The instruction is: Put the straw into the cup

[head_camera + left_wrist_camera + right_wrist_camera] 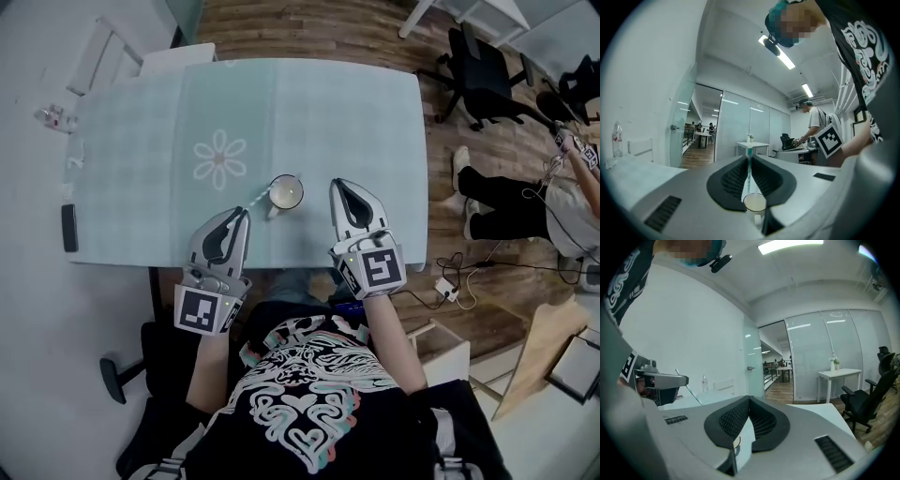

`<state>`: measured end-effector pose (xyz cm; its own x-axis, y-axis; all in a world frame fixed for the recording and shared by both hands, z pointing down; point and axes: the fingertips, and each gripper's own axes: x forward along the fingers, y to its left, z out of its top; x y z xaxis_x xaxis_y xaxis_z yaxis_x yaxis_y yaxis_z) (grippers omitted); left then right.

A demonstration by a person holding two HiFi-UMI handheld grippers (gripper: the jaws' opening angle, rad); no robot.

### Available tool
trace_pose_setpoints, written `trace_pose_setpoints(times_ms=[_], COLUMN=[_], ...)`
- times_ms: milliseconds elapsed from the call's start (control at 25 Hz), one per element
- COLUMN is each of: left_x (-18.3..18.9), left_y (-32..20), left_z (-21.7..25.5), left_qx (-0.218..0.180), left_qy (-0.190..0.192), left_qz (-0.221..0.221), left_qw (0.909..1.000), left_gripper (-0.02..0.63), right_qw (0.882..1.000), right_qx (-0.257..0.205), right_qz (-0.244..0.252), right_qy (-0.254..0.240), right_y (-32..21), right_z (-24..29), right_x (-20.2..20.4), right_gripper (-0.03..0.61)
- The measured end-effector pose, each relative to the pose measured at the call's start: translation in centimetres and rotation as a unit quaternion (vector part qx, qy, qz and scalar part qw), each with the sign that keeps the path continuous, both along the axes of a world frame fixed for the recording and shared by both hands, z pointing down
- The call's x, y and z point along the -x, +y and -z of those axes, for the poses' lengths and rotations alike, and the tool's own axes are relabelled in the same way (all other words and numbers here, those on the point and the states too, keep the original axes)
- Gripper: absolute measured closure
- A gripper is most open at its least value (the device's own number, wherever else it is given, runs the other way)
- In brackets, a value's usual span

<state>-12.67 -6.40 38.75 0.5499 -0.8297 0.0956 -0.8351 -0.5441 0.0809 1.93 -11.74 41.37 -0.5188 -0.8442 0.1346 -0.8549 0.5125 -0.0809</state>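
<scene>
A white cup (286, 192) holding a pale liquid stands near the front edge of the table (141, 141), its handle turned toward me. My left gripper (243, 214) is just left of it and shut on a thin pale straw (260, 197), whose free end slants toward the cup's rim. In the left gripper view the straw (749, 176) stands upright between the pads, with the cup (754, 205) just beyond and below them. My right gripper (341, 186) hovers right of the cup, shut on nothing. Its own view shows closed jaws (749, 399) and a sliver of the cup (736, 445).
A pale green cloth with a flower print (219, 157) covers the table. A black phone-like slab (68, 228) lies at the left edge and a small bottle (52, 117) beyond it. An office chair (480, 80) and a seated person (525, 202) are off to the right.
</scene>
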Motion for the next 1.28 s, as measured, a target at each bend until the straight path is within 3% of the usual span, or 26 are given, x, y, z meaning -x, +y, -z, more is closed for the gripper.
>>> trace_pose_setpoints(times_ms=[800,1280], left_x=[-0.8,-1.2], left_y=[-1.3,-2.4], left_z=[-2.0,-3.3], left_qx=[0.030,0.044], left_qy=[-0.005,-0.006], left_qz=[0.005,0.006], left_qw=[0.9995,0.9990], left_gripper=[0.586,0.586], right_qw=[1.000,0.999], right_qx=[0.002,0.009], right_qz=[0.013,0.032], right_qy=[-0.025,-0.012], right_y=[-1.2,-1.6], right_z=[-0.5,-1.2], right_x=[-0.2,0.4], right_gripper=[0.580,0.580])
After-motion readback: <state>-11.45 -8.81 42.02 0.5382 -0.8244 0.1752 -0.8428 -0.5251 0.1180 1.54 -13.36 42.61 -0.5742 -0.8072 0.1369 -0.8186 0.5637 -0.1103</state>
